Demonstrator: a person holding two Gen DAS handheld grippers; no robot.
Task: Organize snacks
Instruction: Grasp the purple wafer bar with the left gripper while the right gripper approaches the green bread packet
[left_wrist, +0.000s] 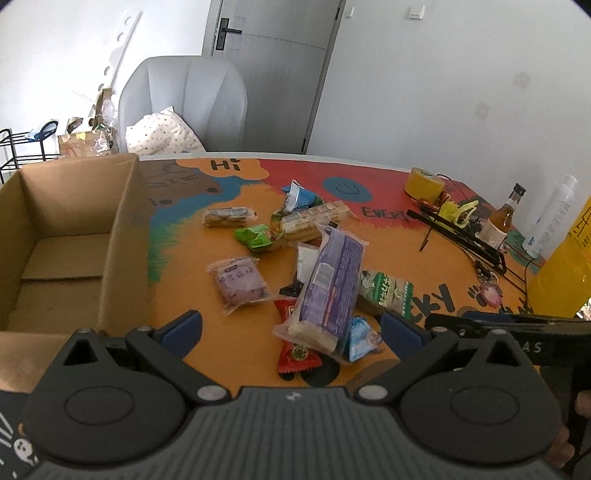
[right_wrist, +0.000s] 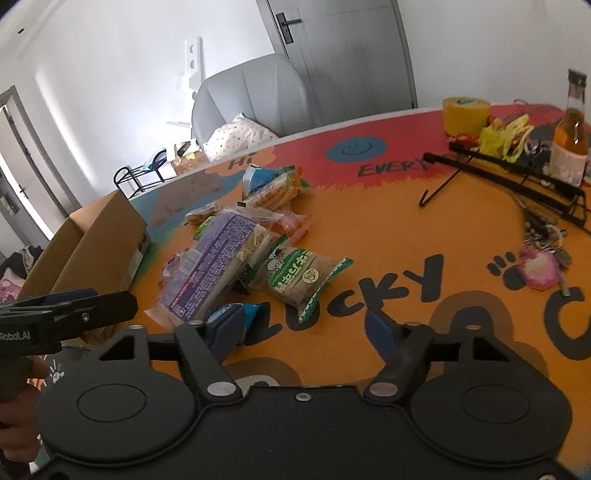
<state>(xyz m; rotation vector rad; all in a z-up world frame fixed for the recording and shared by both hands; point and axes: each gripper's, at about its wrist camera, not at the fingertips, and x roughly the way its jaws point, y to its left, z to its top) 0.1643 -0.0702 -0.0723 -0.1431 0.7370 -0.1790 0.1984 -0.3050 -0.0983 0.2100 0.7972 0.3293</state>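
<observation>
"Hi", "EVERY" and "LUCKY" mark the tabletop (right_wrist: 369, 229) under the snacks (left_wrist: 328, 280); left hand-held gripper (left_wrist: 291, 328) wide, right hand-held gripper (right_wrist: 306, 325) parted, both empty.

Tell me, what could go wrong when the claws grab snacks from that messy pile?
1. The long purple pack leans across other snacks, including the small blue packet. Pulling from underneath could send it sliding.
2. The left claw and right claw are both open and close together near the pile, so they might bump.
3. The cardboard box sits close beside the left claw, so a swing could knock its wall.
</observation>
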